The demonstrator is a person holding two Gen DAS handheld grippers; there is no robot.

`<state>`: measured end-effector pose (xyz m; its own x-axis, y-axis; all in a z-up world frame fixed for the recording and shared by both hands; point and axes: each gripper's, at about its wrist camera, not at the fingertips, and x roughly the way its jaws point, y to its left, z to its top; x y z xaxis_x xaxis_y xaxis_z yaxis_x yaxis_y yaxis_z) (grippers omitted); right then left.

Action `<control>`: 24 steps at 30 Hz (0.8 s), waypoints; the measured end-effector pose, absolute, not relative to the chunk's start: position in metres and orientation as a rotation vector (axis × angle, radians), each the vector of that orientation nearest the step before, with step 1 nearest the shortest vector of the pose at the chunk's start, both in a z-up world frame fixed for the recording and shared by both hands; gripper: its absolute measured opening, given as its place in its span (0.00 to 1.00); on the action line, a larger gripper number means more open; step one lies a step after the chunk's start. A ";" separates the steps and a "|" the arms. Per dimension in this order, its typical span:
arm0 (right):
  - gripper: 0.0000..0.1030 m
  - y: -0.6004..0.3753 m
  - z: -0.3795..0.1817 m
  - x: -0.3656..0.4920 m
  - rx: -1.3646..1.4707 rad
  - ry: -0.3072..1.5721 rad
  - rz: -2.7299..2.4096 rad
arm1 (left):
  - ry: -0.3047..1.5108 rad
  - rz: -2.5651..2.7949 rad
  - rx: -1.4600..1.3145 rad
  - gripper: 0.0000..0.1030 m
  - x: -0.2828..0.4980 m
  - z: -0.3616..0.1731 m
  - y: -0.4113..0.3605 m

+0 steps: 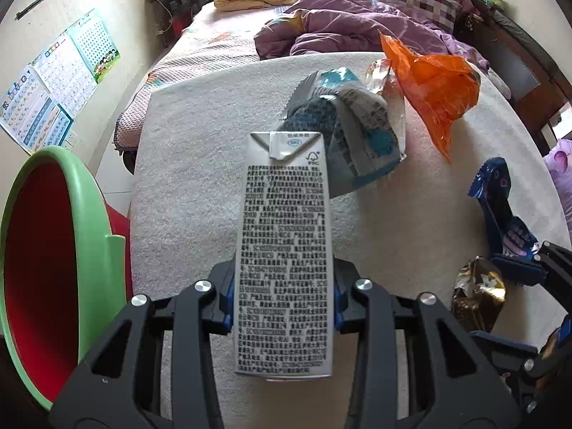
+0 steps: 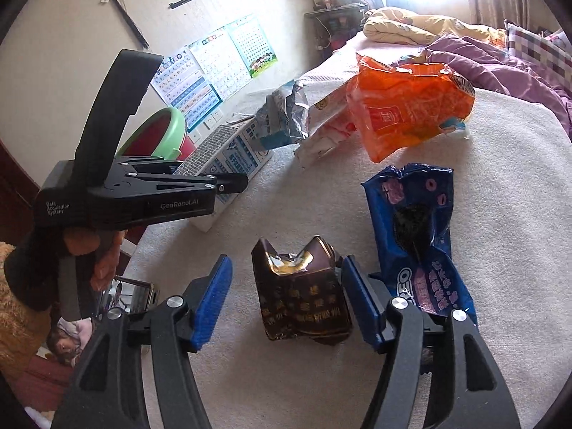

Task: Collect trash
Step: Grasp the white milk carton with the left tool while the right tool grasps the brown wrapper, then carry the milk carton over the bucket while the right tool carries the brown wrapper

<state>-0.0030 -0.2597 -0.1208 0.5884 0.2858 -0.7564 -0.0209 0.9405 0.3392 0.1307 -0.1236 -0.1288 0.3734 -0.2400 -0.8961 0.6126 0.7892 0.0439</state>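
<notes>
My left gripper is shut on a grey-white milk carton covered in small print, just above the white towel-covered table; the carton also shows in the right wrist view. My right gripper is open, its blue pads on either side of a crumpled dark brown and gold wrapper; I cannot tell whether they touch it. A blue Oreo wrapper lies just right of it. An orange bag and a blue-white bag lie farther back.
A bin with a green rim and red inside stands left of the table. A bed with purple bedding lies behind. Posters hang on the left wall. A silver-white wrapper lies under the orange bag.
</notes>
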 end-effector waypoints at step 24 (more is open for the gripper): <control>0.49 -0.223 -0.087 -0.002 0.270 0.823 0.188 | 0.901 -0.499 0.163 0.35 0.076 -0.063 -0.074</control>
<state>-0.0016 -0.2231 -0.0873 0.6666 0.2686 -0.6953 -0.0609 0.9493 0.3084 0.0755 -0.0737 -0.0628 0.5160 -0.3459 -0.7836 0.4801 0.8744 -0.0698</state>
